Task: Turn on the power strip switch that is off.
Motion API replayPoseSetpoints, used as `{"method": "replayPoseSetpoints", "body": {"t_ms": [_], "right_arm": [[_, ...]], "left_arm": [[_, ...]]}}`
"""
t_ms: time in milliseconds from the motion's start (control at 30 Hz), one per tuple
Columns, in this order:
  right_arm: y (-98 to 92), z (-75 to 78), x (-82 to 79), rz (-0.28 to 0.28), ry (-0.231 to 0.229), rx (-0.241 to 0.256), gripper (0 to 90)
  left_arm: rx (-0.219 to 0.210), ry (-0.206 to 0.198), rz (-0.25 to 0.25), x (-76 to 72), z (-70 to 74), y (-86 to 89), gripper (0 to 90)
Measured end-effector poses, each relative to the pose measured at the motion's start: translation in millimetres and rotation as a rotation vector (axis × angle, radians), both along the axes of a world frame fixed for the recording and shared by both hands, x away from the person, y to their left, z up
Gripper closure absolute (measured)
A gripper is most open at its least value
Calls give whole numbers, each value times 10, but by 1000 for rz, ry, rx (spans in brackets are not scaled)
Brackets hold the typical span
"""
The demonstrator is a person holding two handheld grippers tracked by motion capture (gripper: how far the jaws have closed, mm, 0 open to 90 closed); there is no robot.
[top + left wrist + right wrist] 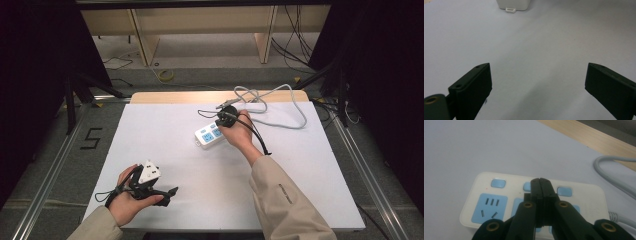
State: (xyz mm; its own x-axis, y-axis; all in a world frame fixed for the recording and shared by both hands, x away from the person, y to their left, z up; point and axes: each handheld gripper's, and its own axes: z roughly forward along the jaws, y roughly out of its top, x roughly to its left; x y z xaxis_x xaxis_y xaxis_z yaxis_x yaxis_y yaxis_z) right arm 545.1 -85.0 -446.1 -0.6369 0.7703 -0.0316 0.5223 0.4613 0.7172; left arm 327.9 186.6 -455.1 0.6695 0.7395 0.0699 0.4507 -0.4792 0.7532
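A white power strip (210, 134) with blue sockets and blue switches lies at the middle of the white table sheet (200, 180). Its grey cable (280, 107) loops off to the back right. My right gripper (221, 121) is shut, with nothing between its jaws. In the right gripper view its tips (540, 182) sit over the power strip (489, 202), at the middle blue switch; I cannot tell whether they touch it. My left gripper (169, 194) rests at the near left of the table. Its jaws (537, 75) stand wide open over bare sheet, with the strip's end (513, 4) far ahead.
A bare wooden strip of the table (165, 96) runs along the far edge. Behind it are shelf legs and loose cables on the floor (165, 75). The grey cable (614, 167) curves past on the right of the strip. Dark curtains stand at both sides.
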Motion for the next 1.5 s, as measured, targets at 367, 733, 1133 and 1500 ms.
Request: {"method": "replayPoseSetpoints", "body": {"t_ms": [367, 733, 1133, 1500], "right_arm": [[54, -51, 44, -2, 12, -4, 900], [77, -80, 74, -13, 19, -1, 900], [121, -86, 100, -12, 16, -8, 900], [150, -91, 130, -13, 17, -9, 900]], "left_arm": [[-2, -1, 0, -2, -1, 0, 69], [-2, 1, -2, -1, -3, -5, 69], [-5, 2, -1, -2, -1, -3, 69], [-6, 3, -2, -4, -3, -5, 70]]}}
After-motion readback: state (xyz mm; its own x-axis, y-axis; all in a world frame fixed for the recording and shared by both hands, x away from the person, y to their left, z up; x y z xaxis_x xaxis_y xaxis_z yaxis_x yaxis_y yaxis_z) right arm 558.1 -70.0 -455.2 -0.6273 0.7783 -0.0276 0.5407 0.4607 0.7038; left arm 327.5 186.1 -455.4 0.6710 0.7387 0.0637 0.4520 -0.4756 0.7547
